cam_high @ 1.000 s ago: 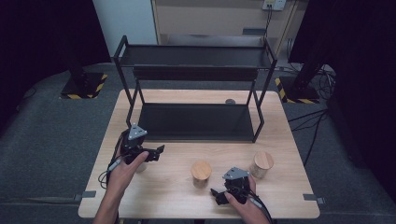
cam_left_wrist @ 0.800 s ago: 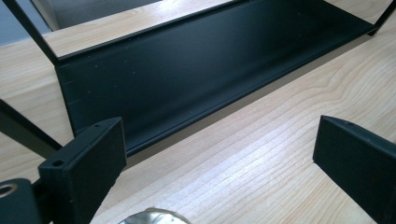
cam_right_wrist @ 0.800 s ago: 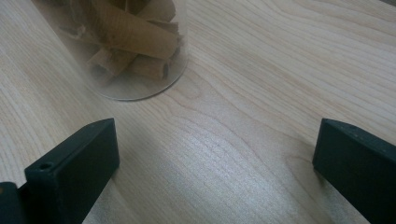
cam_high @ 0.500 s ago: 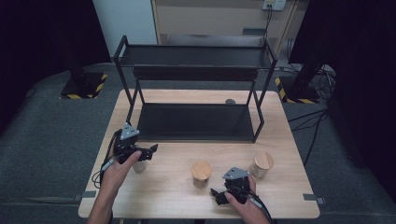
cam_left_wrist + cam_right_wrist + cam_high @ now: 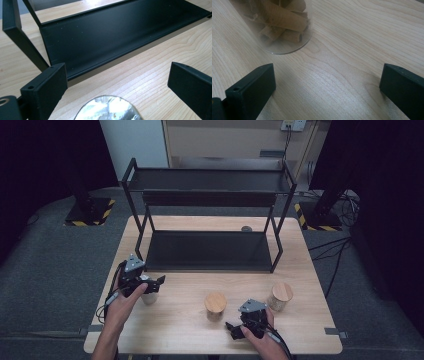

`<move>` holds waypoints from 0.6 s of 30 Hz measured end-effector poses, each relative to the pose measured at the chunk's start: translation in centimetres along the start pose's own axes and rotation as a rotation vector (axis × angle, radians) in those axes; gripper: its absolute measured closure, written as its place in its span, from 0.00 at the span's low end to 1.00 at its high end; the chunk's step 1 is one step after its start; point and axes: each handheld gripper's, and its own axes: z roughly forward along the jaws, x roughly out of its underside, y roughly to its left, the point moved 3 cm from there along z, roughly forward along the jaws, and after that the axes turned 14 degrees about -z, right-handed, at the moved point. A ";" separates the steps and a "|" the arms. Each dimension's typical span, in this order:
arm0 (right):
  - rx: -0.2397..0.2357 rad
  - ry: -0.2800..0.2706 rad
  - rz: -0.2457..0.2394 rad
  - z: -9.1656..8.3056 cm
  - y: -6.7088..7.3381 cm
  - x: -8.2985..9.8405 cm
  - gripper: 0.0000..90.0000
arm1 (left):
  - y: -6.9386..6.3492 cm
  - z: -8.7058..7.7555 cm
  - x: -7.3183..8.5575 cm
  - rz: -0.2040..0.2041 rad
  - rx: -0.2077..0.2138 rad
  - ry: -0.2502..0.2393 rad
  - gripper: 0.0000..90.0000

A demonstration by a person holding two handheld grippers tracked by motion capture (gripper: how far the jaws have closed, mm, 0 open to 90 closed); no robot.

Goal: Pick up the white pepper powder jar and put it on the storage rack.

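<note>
My left gripper (image 5: 157, 285) hovers open at the table's left front, just above a small container (image 5: 148, 298). That container's shiny silvery top (image 5: 108, 109) lies low between the wide-apart jaws in the left gripper view, untouched. My right gripper (image 5: 233, 331) rests open near the front edge. A glass jar with a wooden lid (image 5: 215, 305) stands just beyond it. In the right gripper view this jar (image 5: 277, 24) holds brown rolled sticks and stands ahead of the left jaw, clear of both. A second wooden-lidded jar (image 5: 280, 295) stands farther right.
A black two-tier metal rack (image 5: 210, 200) fills the back half of the wooden table (image 5: 185, 325). Its lower tray (image 5: 117, 35) lies straight ahead of the left gripper. A small dark disc (image 5: 246, 228) sits behind the rack. Bare wood separates the jars.
My left gripper has shifted a little to the left over the small container. The right gripper and both wooden-lidded jars have stayed put.
</note>
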 end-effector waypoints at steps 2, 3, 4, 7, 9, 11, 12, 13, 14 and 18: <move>0.000 0.000 0.000 0.0 0.0 0.0 0.00 | 0.2 0.0 0.2 -0.001 -0.003 0.001 0.02; 0.000 0.000 -0.001 0.0 0.0 0.0 0.00 | 0.2 0.0 0.3 -0.005 -0.001 -0.003 0.02; 0.000 0.000 0.000 0.0 0.0 0.0 0.00 | 0.3 0.0 0.4 -0.004 -0.004 -0.003 0.02; 0.000 0.000 0.000 0.0 0.0 0.0 0.00 | 0.6 0.0 0.7 -0.007 -0.006 -0.009 0.02; 0.000 0.000 0.000 0.0 0.0 0.0 0.00 | 0.8 0.0 1.0 -0.013 -0.009 -0.015 0.02; 0.000 0.000 0.000 0.0 0.0 0.0 0.00 | 0.9 0.1 1.3 -0.020 -0.008 -0.018 0.02; 0.000 0.000 0.000 0.0 0.0 0.0 0.00 | 1.0 0.2 1.5 -0.022 -0.007 -0.016 0.02; 0.000 0.000 0.000 0.0 0.0 0.0 0.00 | 1.1 0.2 1.7 -0.018 -0.009 -0.014 0.02; 0.000 0.000 0.000 0.0 0.0 0.0 0.00 | 1.1 0.3 1.9 -0.022 -0.009 -0.018 0.02; 0.000 0.000 0.000 0.0 0.0 0.0 0.00 | 1.4 0.3 2.4 -0.018 -0.010 -0.015 0.02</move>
